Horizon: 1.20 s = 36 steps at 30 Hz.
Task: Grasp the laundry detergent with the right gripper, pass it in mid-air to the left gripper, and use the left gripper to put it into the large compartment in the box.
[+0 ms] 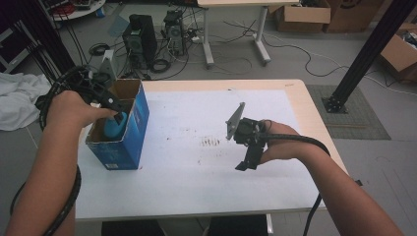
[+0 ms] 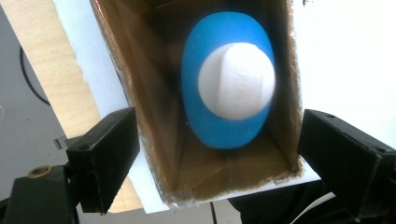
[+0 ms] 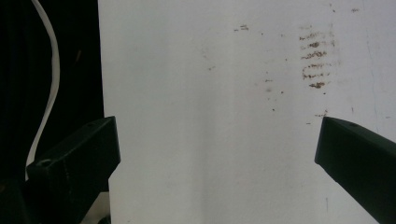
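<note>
A blue cardboard box point(image 1: 124, 143) stands open-topped at the table's left side. Inside it lies a blue egg-shaped object point(image 2: 219, 126) with a round white cap point(image 2: 236, 79); from the high view its blue top point(image 1: 113, 129) peeks over the rim. My left gripper point(image 1: 118, 117) hangs over the box mouth, open. In the left gripper view that gripper point(image 2: 217, 135) has its jaws wide apart on either side of the box, touching nothing. My right gripper point(image 1: 246, 163) is held over the table's right half, open and with nothing in it. In its own view the right gripper point(image 3: 217, 140) looks down on bare white surface.
The white table top point(image 1: 196, 187) carries small brown smudges point(image 1: 211, 142) near its middle. On the floor behind are two computer towers point(image 1: 140, 39), cables, another table's legs point(image 1: 208, 34) and cardboard boxes point(image 1: 302, 14). A black post point(image 1: 364, 54) stands right, white cloth point(image 1: 17, 101) left.
</note>
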Each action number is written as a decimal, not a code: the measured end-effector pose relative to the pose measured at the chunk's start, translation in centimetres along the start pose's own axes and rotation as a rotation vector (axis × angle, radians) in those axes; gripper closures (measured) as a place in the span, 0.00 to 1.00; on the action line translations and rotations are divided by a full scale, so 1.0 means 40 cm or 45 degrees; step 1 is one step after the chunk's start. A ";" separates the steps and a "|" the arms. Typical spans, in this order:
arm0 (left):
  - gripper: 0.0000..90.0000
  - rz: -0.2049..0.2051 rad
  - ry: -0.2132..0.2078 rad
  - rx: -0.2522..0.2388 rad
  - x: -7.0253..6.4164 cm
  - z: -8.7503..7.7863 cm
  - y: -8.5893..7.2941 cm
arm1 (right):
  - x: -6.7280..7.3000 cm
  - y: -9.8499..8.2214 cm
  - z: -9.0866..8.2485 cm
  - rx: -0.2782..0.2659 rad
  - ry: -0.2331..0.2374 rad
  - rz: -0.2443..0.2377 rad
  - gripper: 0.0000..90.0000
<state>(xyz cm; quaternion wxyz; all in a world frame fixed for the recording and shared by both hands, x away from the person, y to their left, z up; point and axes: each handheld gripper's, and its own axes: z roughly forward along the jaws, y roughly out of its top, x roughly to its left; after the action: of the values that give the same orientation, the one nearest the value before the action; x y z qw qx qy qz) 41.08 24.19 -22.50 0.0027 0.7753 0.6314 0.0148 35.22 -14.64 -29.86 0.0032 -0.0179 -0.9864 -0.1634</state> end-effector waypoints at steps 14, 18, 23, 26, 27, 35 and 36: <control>0.05 0.107 0.039 -0.038 -0.061 -0.065 0.014 | 0.006 -0.001 0.004 0.000 0.002 0.007 0.00; 0.00 0.138 0.055 -0.033 -0.075 -0.069 0.015 | 0.006 -0.002 0.006 0.005 0.008 0.009 0.00; 0.00 0.184 0.055 -0.037 -0.090 -0.076 0.013 | 0.007 -0.001 0.007 0.007 0.010 0.010 0.00; 0.00 0.235 0.041 -0.056 -0.103 -0.087 0.010 | 0.007 -0.002 0.004 0.008 0.009 0.013 0.00; 0.00 0.265 0.024 -0.045 -0.111 -0.090 0.009 | 0.006 -0.002 0.003 0.008 0.010 0.013 0.00; 0.00 0.529 -0.010 -0.019 -0.189 -0.098 0.000 | 0.006 -0.005 0.001 0.025 0.008 0.022 0.00; 0.00 0.563 -0.024 -0.006 -0.200 -0.095 0.000 | 0.005 -0.006 0.000 0.031 0.007 0.023 0.00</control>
<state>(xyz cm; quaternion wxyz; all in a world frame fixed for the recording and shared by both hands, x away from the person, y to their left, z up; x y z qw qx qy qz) 39.35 16.32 -18.85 0.0072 0.8949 0.4460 0.0093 34.99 -14.85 -29.92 0.0076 -0.0262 -0.9881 -0.1513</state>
